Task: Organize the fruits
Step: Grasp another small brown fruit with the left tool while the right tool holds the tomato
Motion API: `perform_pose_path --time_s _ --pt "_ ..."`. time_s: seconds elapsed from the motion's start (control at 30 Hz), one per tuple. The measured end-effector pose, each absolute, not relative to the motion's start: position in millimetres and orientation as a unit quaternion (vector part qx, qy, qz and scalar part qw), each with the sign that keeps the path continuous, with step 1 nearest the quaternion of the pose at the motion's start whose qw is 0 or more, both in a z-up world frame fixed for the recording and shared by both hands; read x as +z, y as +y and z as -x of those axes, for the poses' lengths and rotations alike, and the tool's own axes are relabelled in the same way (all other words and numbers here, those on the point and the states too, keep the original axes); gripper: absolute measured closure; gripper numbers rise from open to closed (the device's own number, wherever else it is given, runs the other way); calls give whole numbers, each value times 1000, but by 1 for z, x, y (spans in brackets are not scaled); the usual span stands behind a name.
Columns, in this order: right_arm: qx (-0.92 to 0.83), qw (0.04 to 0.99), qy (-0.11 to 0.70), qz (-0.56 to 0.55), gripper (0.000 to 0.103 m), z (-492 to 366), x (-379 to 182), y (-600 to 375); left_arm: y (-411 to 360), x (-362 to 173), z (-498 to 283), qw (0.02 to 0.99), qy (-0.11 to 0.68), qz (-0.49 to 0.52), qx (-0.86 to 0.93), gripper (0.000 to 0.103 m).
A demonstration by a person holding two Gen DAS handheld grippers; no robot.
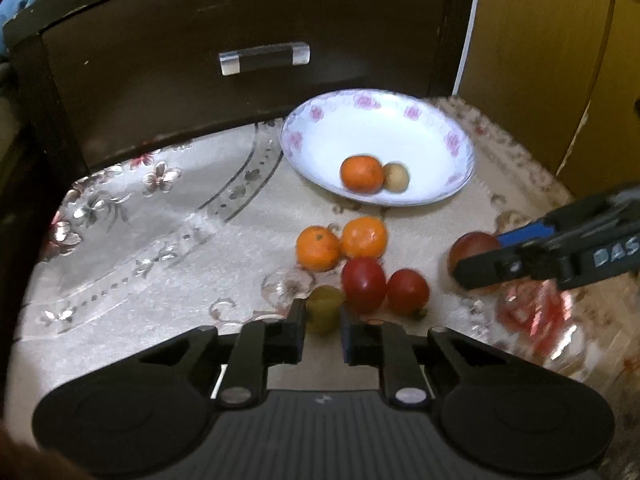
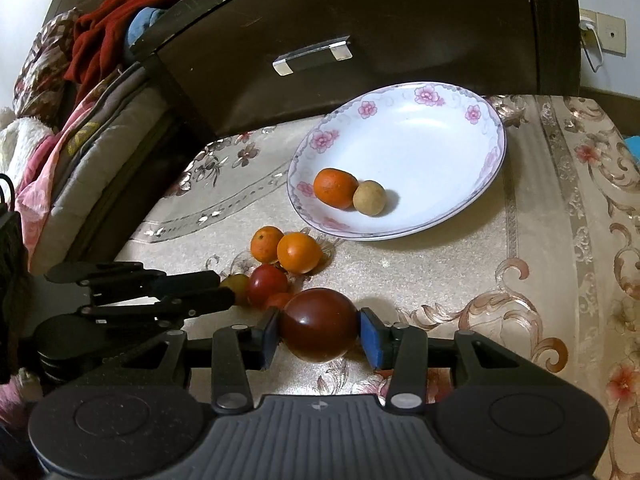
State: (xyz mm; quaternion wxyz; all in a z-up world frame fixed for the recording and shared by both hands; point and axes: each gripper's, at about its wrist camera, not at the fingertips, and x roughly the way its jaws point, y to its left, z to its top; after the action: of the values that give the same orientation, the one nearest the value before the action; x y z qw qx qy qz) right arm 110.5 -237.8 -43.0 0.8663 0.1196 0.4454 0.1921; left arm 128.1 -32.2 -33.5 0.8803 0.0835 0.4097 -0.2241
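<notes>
A white flowered plate point(image 1: 452, 140) point(image 2: 460, 184) holds an orange point(image 1: 361, 174) point(image 2: 335, 187) and a small tan fruit point(image 1: 397, 177) point(image 2: 369, 197). In front of it lie two oranges point(image 1: 340, 244) point(image 2: 298, 252), two red tomatoes point(image 1: 384, 286) point(image 2: 267, 284) and a yellow-green fruit point(image 1: 325, 309) point(image 2: 237, 283). My left gripper point(image 1: 322, 322) point(image 2: 224, 292) stands around the yellow-green fruit, jaws close beside it. My right gripper point(image 2: 319, 326) point(image 1: 476, 260) is shut on a dark red tomato point(image 2: 318, 324) point(image 1: 474, 246) near the table.
A dark wooden cabinet with a drawer handle point(image 1: 264, 57) point(image 2: 312, 58) stands behind the table. The floral tablecloth point(image 1: 140, 220) point(image 2: 540, 240) covers the table. Bedding and red cloth point(image 2: 80, 60) lie at the left. A red mesh bag point(image 1: 532, 312) lies under the right gripper.
</notes>
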Motion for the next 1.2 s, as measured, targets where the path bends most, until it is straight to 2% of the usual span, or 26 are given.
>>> perform_pose_path --time_s 0.17,0.73,1.0,1.1,1.2 --pt "195 863 451 -117 66 -110 -45 -237 -32 -39 -133 879 414 -74 -226 69" --pt "205 869 446 -64 65 -108 -51 -223 -34 -49 -138 886 410 -76 -205 67" --pt "209 869 447 -42 61 -105 -55 -212 -34 -52 -142 893 398 -73 -198 64" --pt "213 866 450 -43 69 -106 -55 -211 -35 -51 -142 891 402 -76 -198 68" --pt "211 866 452 -39 69 -106 -54 -210 -35 -50 -141 889 406 -76 -199 68"
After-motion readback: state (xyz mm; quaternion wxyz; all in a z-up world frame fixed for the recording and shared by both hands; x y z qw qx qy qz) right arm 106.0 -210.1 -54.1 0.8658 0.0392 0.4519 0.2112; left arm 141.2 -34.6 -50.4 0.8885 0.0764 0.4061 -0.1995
